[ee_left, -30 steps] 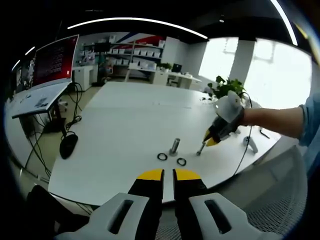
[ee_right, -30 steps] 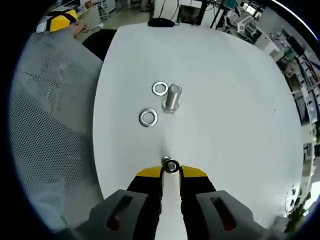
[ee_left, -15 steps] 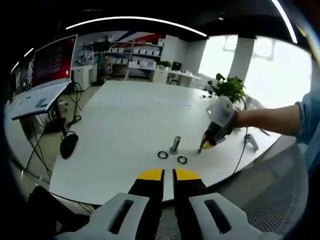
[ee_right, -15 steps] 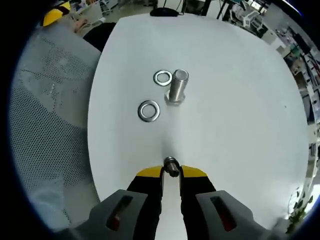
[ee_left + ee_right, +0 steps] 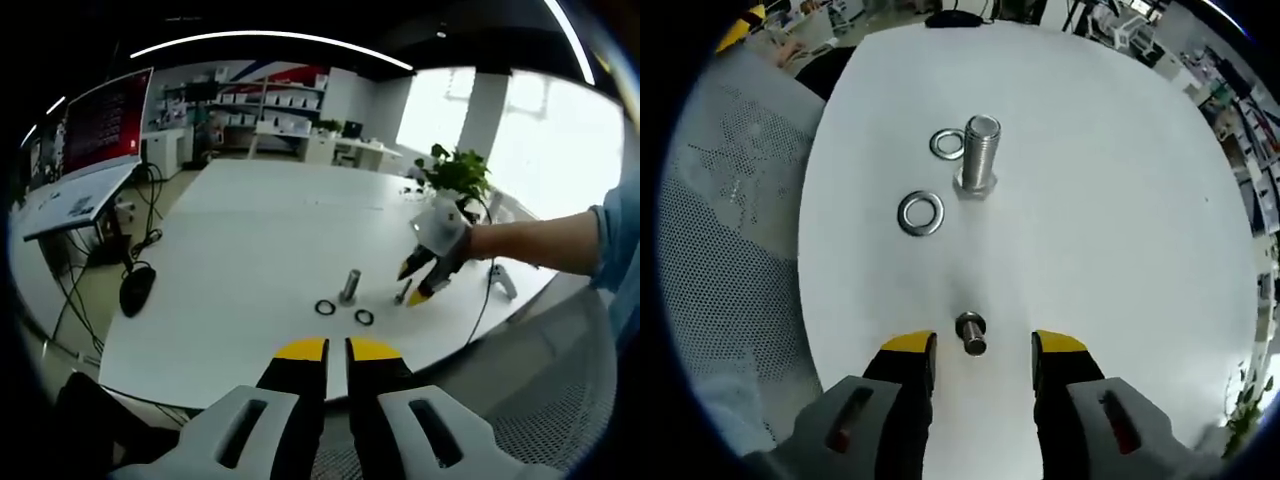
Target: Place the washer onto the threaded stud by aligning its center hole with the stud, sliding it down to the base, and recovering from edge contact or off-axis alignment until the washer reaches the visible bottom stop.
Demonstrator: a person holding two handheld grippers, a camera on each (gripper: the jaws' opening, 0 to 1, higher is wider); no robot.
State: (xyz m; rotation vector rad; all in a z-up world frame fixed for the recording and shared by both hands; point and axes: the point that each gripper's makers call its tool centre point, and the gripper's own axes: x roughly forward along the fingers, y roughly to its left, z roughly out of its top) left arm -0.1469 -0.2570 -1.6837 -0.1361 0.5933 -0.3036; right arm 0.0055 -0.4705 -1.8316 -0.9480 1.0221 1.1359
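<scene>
Right claw has sprung apart; small bolt lies between.

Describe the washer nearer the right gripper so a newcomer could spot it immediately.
On the white table stands an upright threaded stud. Two flat steel rings lie beside it; this washer lies apart from the stud, on the side toward the open right gripper, while the other washer lies right beside the stud.

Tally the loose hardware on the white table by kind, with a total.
Washers: 2, the nearer one and the one beside the stud
Large threaded stud, standing upright: 1
Small bolt between the open right claw's tips: 1
Total: 4
</scene>
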